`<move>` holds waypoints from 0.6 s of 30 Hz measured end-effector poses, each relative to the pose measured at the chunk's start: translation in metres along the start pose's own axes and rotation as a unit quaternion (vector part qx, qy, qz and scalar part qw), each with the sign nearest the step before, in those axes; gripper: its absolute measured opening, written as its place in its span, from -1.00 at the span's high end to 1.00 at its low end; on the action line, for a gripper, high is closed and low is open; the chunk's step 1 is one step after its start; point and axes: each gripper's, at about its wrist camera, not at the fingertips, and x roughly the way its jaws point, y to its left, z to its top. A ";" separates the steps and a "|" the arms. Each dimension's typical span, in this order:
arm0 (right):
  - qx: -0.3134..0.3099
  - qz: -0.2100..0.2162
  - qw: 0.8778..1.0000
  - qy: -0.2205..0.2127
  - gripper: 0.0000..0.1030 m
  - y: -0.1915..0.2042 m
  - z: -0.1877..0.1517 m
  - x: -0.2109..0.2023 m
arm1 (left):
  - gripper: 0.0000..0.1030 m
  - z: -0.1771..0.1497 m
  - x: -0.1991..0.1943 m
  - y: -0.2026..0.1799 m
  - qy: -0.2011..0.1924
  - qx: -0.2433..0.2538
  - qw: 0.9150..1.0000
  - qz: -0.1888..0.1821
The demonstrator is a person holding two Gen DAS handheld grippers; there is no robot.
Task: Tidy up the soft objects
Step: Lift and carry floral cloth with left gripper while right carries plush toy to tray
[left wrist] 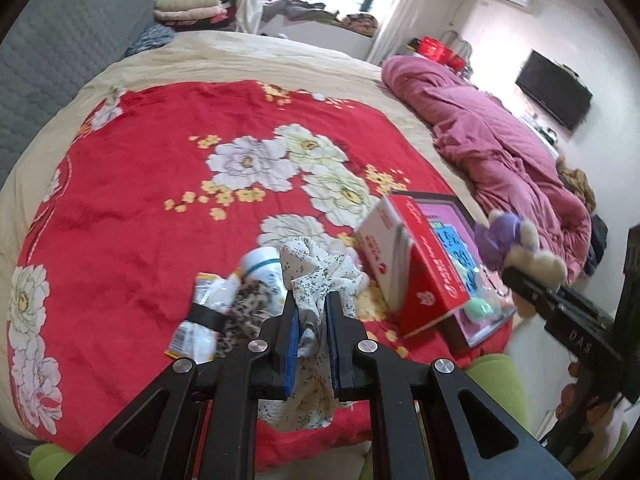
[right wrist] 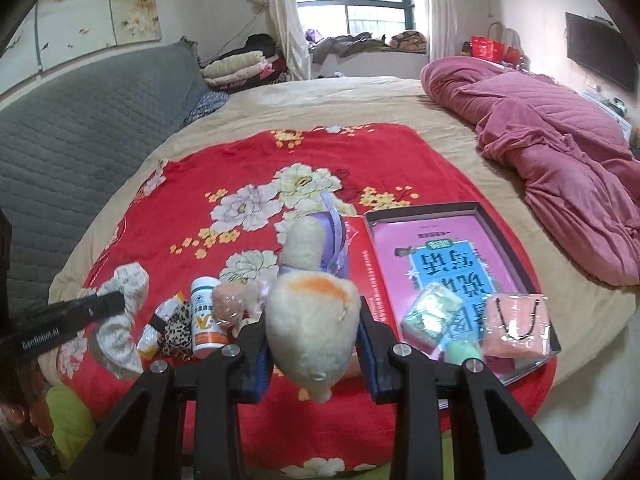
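My left gripper (left wrist: 311,304) is shut on a white cloth with a small floral print (left wrist: 316,268), lifted above the red flowered blanket (left wrist: 160,184). In the right wrist view the same cloth (right wrist: 120,344) hangs from the left gripper (right wrist: 118,304) at the left edge. My right gripper (right wrist: 313,322) is shut on a cream and purple plush toy (right wrist: 316,300), held above the blanket. In the left wrist view that plush toy (left wrist: 504,236) shows at the right in the right gripper (left wrist: 532,278).
On the blanket lie a leopard-print cloth (right wrist: 176,332), a white pill bottle (right wrist: 206,312), a snack packet (left wrist: 200,320) and a small pink soft thing (right wrist: 230,304). A red box lid (left wrist: 416,272) leans by an open box (right wrist: 516,248) with a book and small packets. A pink quilt (right wrist: 560,140) lies far right.
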 end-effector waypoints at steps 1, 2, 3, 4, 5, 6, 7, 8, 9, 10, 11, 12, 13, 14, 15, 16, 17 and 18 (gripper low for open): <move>0.003 0.000 1.000 -0.003 0.31 -0.003 0.001 -0.003 | 0.76 0.000 0.000 -0.005 0.001 0.004 1.000 -0.002; 0.005 -0.001 1.000 -0.006 0.31 -0.006 0.002 -0.005 | 0.76 -0.001 0.000 -0.011 0.003 0.010 1.000 -0.004; 0.007 -0.001 1.000 -0.009 0.31 -0.009 0.002 -0.008 | 0.76 -0.002 0.000 -0.014 0.004 0.014 1.000 -0.006; 0.010 -0.004 1.000 -0.014 0.31 -0.013 0.003 -0.012 | 0.76 -0.002 0.000 -0.019 0.005 0.018 1.000 -0.008; 0.013 -0.007 1.000 -0.017 0.31 -0.017 0.004 -0.014 | 0.75 -0.003 0.001 -0.024 0.006 0.024 1.000 -0.009; 0.015 -0.008 1.000 -0.020 0.31 -0.020 0.005 -0.016 | 0.75 -0.003 0.001 -0.028 0.007 0.028 1.000 -0.010; 0.019 -0.010 1.000 -0.023 0.31 -0.024 0.005 -0.019 | 0.75 -0.004 0.001 -0.033 0.009 0.034 0.999 -0.011; 0.022 -0.012 0.999 -0.026 0.31 -0.028 0.006 -0.020 | 0.75 -0.004 0.002 -0.036 0.010 0.037 0.999 -0.012; 0.027 -0.014 0.999 -0.029 0.31 -0.033 0.007 -0.022 | 0.76 -0.004 0.002 -0.041 0.010 0.041 0.999 -0.014; 0.029 -0.015 0.999 -0.030 0.31 -0.036 0.007 -0.024 | 0.76 -0.004 0.002 -0.045 0.010 0.045 0.999 -0.015; 0.033 -0.017 0.999 -0.031 0.31 -0.039 0.007 -0.025 | 0.76 -0.003 0.002 -0.049 0.011 0.048 0.999 -0.016; 0.036 -0.018 0.999 -0.032 0.31 -0.043 0.007 -0.027 | 0.76 -0.003 0.002 -0.053 0.011 0.052 0.998 -0.018; 0.039 -0.021 0.998 -0.034 0.31 -0.048 0.007 -0.029 | 0.76 -0.003 0.001 -0.056 0.011 0.055 0.998 -0.019; 0.041 -0.023 0.998 -0.035 0.31 -0.051 0.007 -0.030 | 0.76 -0.002 0.001 -0.061 0.011 0.060 0.998 -0.021; 0.045 -0.024 0.998 -0.035 0.31 -0.056 0.006 -0.031 | 0.76 -0.002 0.001 -0.066 0.010 0.065 0.998 -0.023; 0.048 -0.026 0.998 -0.035 0.31 -0.059 0.006 -0.031 | 0.76 -0.001 0.001 -0.071 0.010 0.069 0.997 -0.024; 0.052 -0.028 0.998 -0.036 0.31 -0.063 0.005 -0.032 | 0.75 0.000 0.001 -0.076 0.010 0.074 0.997 -0.026; 0.055 -0.029 0.997 -0.037 0.31 -0.067 0.004 -0.033 | 0.76 0.001 0.001 -0.081 0.009 0.079 0.996 -0.029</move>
